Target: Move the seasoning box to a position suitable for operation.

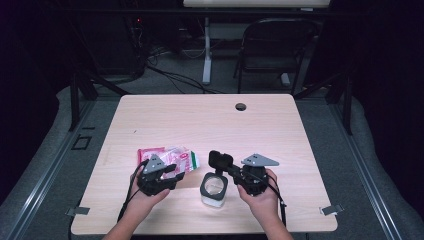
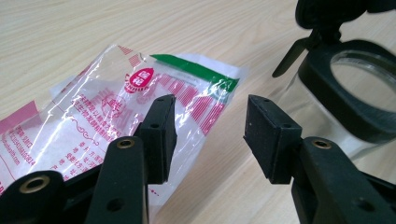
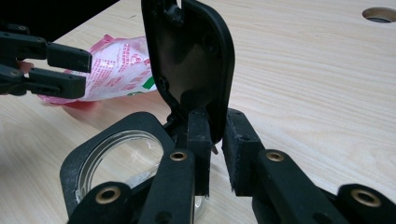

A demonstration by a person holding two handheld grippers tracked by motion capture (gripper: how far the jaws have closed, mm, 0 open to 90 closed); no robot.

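A clear container (image 1: 214, 189) with a black rim (image 3: 84, 158) stands near the table's front edge. Its hinged black lid (image 3: 196, 56) is tipped upright. My right gripper (image 3: 215, 149) is shut on the lid's lower edge, one pad on each side, just right of the container (image 2: 327, 88). Left of the container, a clear plastic bag (image 1: 172, 159) with pink and red print and a green strip lies flat on the table. My left gripper (image 2: 210, 133) hovers open at the bag's (image 2: 102, 107) near right corner, with bare table between its pads. In the high view the left gripper (image 1: 175, 176) is beside the container.
The light wood table (image 1: 210, 125) has a round cable hole (image 1: 241, 106) near its far edge. A dark folding chair (image 1: 272, 45) and a white post (image 1: 206, 50) stand on the floor behind the table. Both forearms come in over the front edge.
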